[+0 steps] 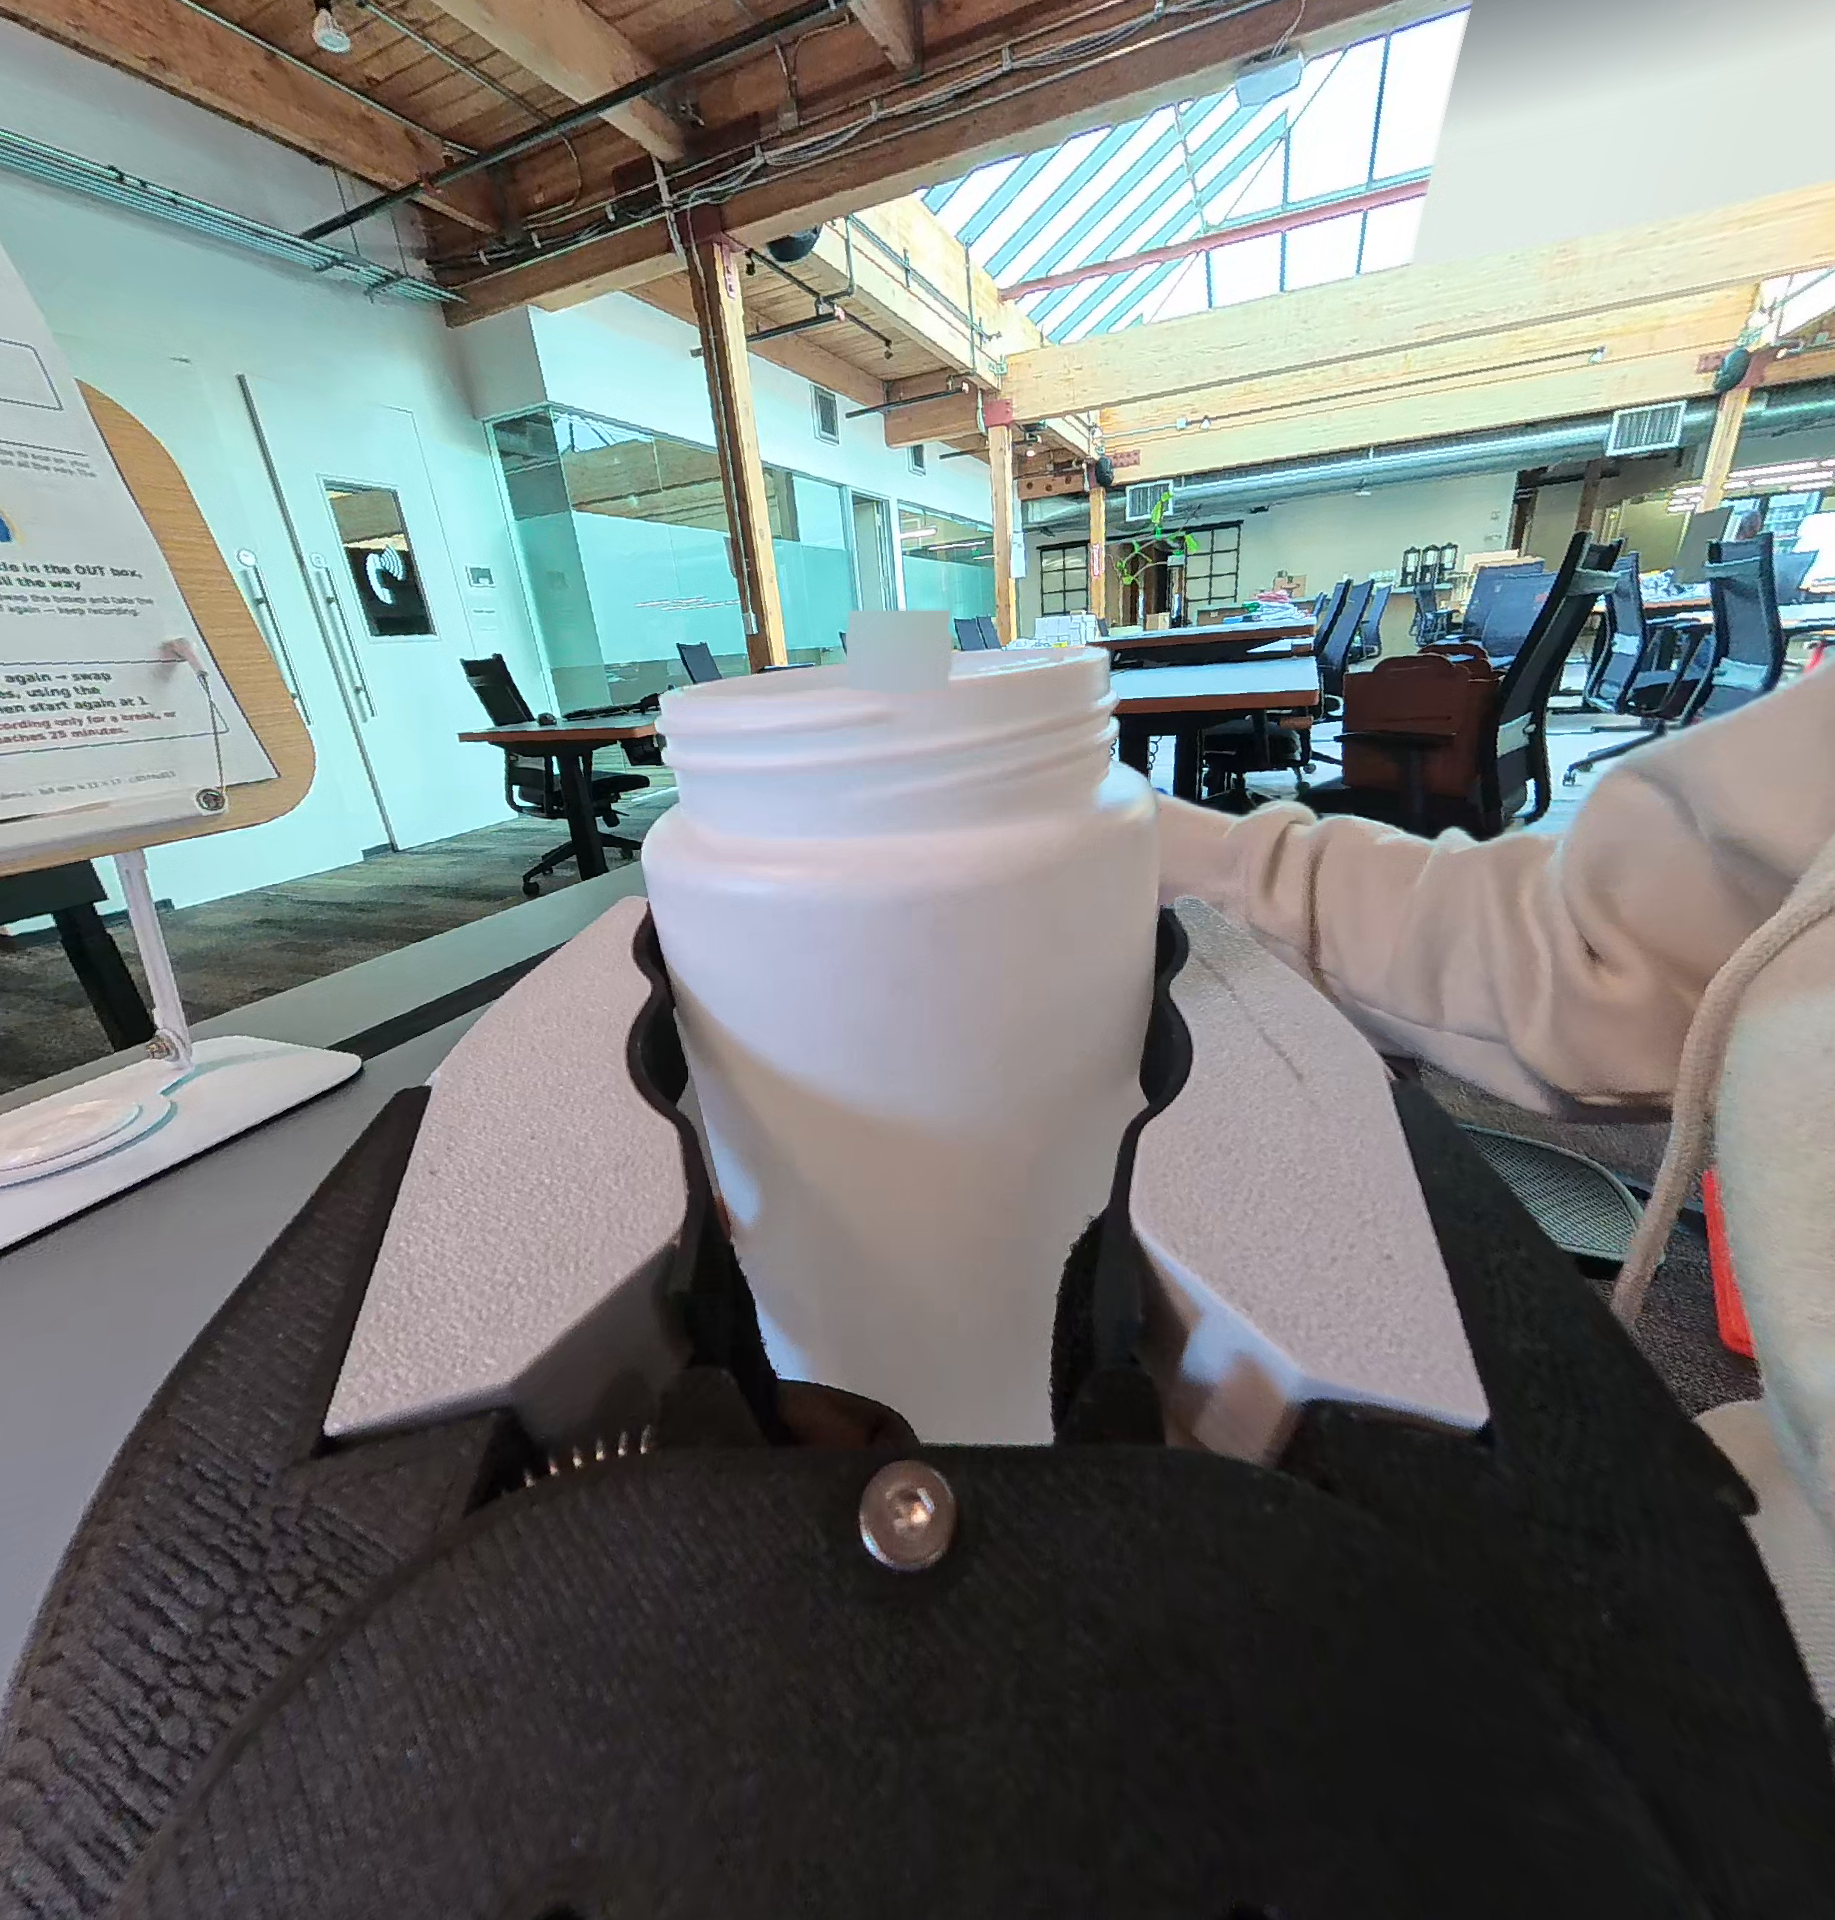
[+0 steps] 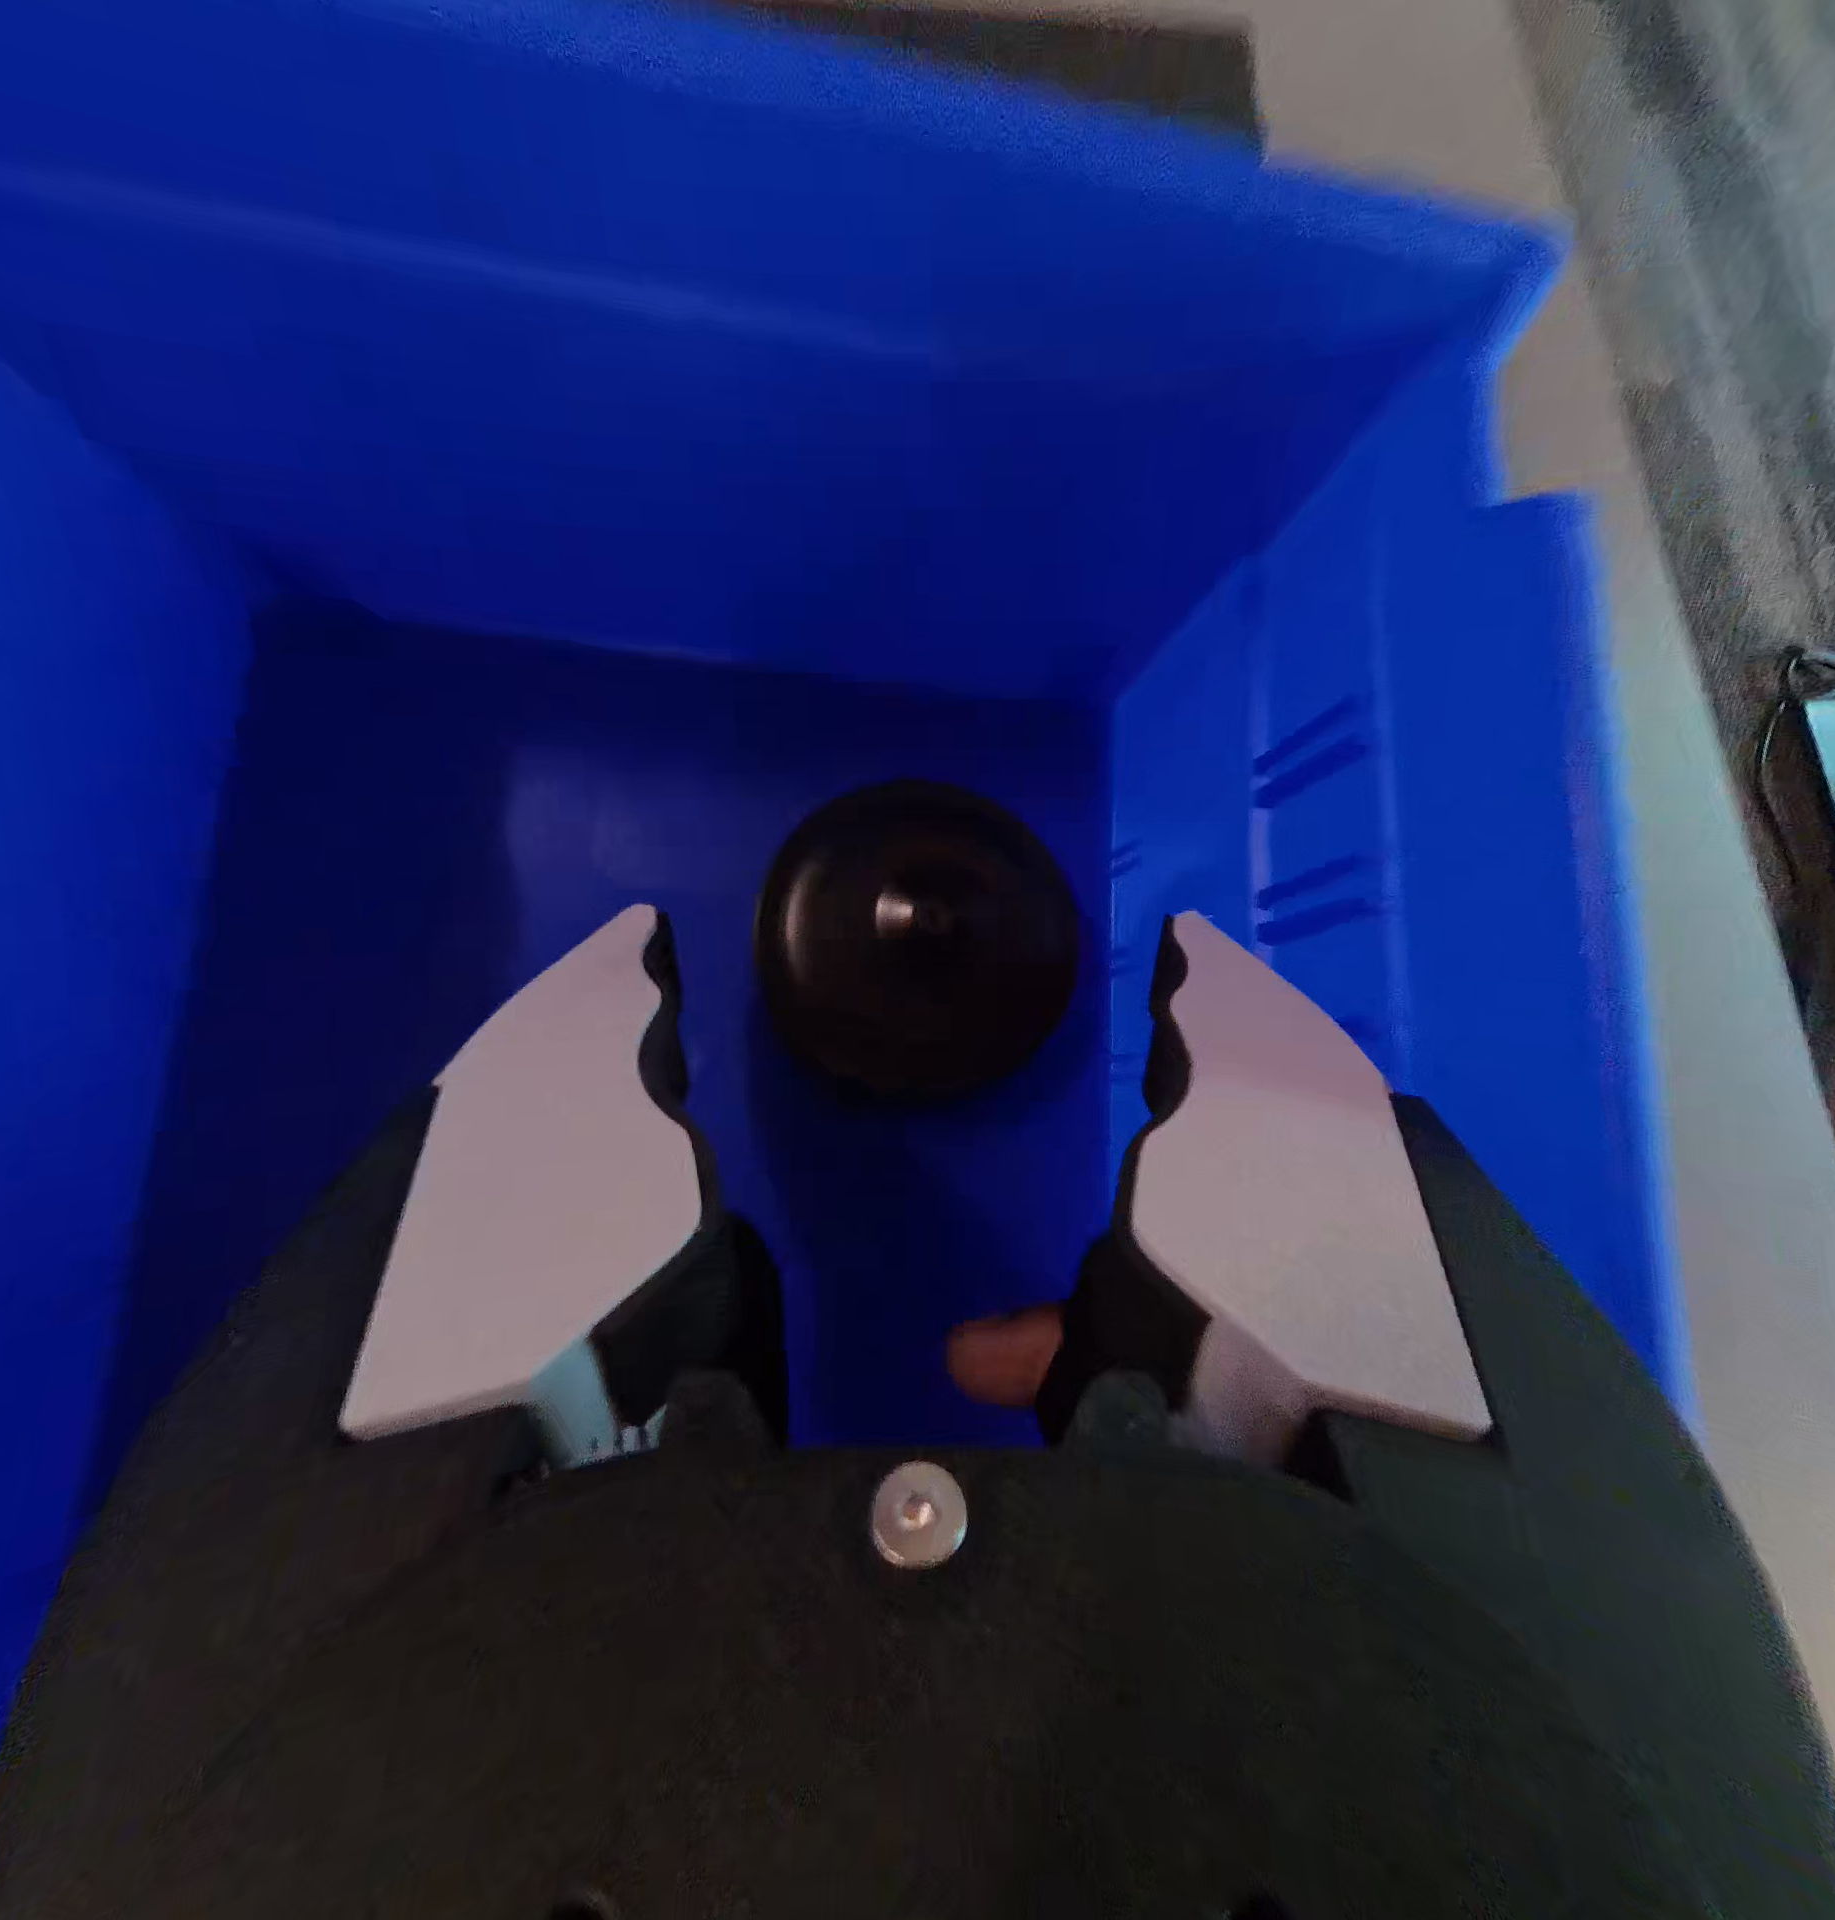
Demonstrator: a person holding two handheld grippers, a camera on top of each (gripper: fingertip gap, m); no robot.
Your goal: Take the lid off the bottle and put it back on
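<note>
The white bottle (image 1: pixel 908 997) stands upright in the left gripper (image 1: pixel 908 935), its jaws pressed against both sides of the body, and its threaded neck is bare, with no lid on it. Something small and white (image 1: pixel 897 649) shows at the far side of the rim; what it is cannot be told. Behind the bottle, on the right, a person's pale sleeve (image 1: pixel 1432 935) reaches across. To the left a white stand (image 1: pixel 144 1091) sits on the grey tabletop (image 1: pixel 82 1382) near its far edge, carrying a printed sheet (image 1: pixel 71 644).

Over to the right gripper (image 2: pixel 913 925): its jaws hang wide apart with nothing between them, pointing down into a blue bin (image 2: pixel 1360 727). The black lid (image 2: pixel 918 940) lies on the bin's floor, near the right wall and just ahead of the fingertips, touching neither finger. The bin's walls rise close on both sides of the gripper, leaving it a narrow space. The view is blurred. Beyond the bin's right wall runs a strip of pale tabletop (image 2: pixel 1723 935) and its edge.
</note>
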